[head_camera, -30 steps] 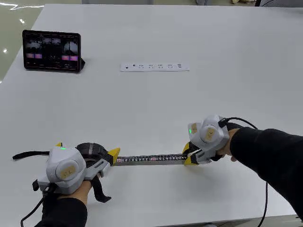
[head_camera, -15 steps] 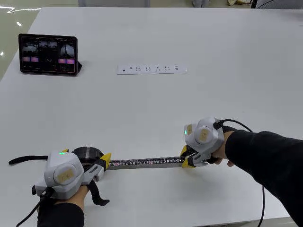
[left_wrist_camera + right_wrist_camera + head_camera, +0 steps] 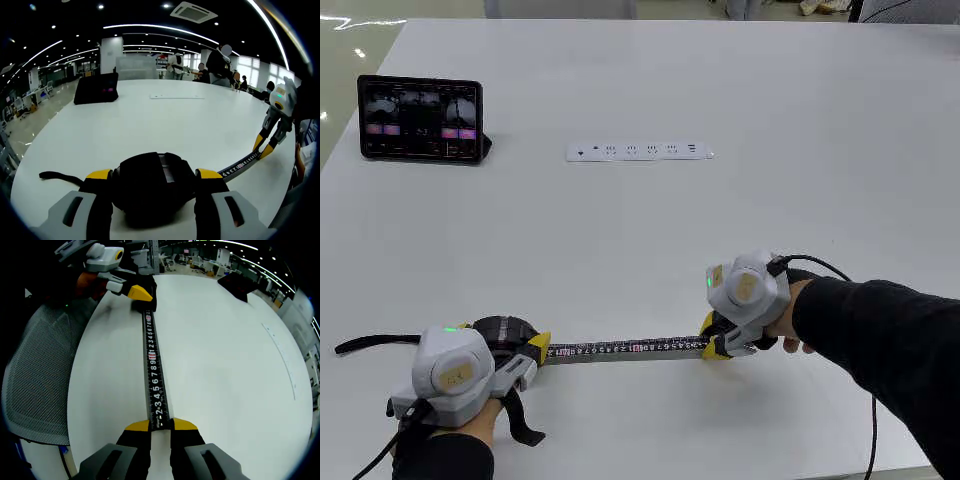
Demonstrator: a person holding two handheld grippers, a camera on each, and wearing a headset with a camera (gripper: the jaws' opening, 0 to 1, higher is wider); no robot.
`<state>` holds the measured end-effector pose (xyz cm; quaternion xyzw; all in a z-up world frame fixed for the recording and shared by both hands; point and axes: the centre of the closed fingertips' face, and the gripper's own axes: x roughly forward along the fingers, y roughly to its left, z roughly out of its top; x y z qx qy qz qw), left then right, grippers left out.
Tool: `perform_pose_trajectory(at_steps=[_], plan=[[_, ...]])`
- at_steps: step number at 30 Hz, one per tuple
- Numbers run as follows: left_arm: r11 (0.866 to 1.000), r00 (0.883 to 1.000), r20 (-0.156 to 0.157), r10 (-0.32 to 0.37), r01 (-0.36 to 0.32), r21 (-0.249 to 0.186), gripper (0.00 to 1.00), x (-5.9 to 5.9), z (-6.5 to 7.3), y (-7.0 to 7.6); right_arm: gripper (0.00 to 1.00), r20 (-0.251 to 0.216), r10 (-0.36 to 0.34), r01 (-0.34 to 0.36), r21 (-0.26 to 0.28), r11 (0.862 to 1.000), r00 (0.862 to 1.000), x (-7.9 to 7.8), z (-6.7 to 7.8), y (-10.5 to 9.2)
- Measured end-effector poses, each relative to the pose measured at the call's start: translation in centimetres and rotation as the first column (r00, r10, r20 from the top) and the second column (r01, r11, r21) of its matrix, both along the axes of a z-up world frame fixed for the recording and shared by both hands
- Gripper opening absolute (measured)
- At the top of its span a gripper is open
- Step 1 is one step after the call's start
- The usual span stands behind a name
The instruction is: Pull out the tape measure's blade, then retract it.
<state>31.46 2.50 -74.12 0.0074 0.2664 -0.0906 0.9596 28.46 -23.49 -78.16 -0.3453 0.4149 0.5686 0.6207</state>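
Note:
The black round tape measure case [image 3: 152, 182] sits between the yellow-tipped fingers of my left gripper [image 3: 154, 175], which is shut on it; from the head view the case [image 3: 506, 332] lies near the table's front left. Its dark blade [image 3: 625, 348] with white numerals runs flat along the table to my right gripper [image 3: 713, 343]. In the right gripper view the blade [image 3: 152, 370] stretches away from my right gripper [image 3: 160, 426], which is shut on the blade's end. A black wrist strap [image 3: 375, 343] trails left from the case.
A dark tablet [image 3: 420, 106] stands propped at the far left of the white table [image 3: 720, 230]. A white power strip [image 3: 638, 151] lies flat across the middle. A black cable [image 3: 820, 262] loops from my right gripper. The table's front edge is close below both grippers.
The pulled-out length of blade between the grippers looks about the same or slightly shorter. The whole picture has shifted as the head camera moved; both grippers keep their hold.

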Motion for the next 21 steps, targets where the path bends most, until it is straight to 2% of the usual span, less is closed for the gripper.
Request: perform_pose_trajectory(at_steps=[11, 21], plan=[[1.0, 1.0, -0.027, -0.002, 0.002, 0.007, 0.6, -0.14, -0.08, 0.03, 0.1, 0.0, -0.002, 0.002, -0.006, 1.0, 1.0, 0.01, -0.01, 0.18], [1.0, 1.0, -0.03, -0.009, 0.009, -0.001, 0.6, -0.14, -0.09, 0.0, 0.1, -0.004, -0.004, 0.004, -0.014, 1.0, 1.0, 0.02, -0.05, 0.39]])
